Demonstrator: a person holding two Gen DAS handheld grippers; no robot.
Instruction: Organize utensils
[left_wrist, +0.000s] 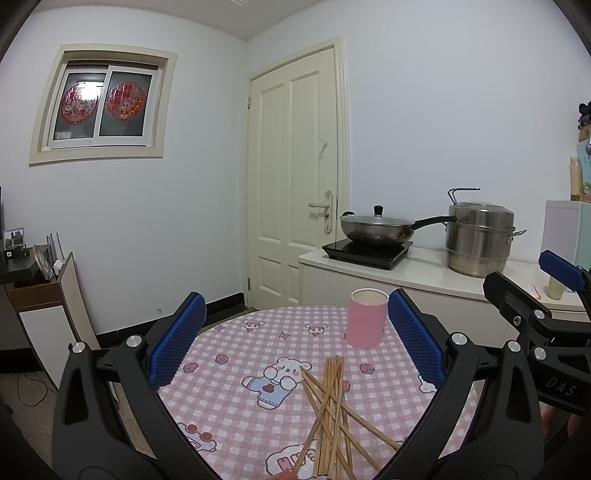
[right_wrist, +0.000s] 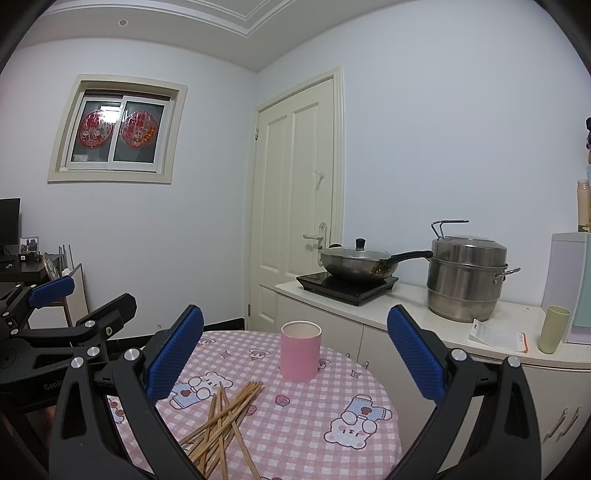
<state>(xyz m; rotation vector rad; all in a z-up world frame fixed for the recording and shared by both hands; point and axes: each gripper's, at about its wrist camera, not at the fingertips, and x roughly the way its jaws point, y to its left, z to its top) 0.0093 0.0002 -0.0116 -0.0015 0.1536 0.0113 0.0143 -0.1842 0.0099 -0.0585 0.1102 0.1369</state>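
Tablecloth (left_wrist: 236, 406) bears chopsticks (left_wrist: 328, 413) between gaping left tongs (left_wrist: 295, 339).

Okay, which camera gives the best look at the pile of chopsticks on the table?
The left wrist view: the chopsticks lie near the centre between the open left claw, almost all of the heap unobstructed. In the right wrist view the chopsticks sit low and left, partly hidden behind the right claw.
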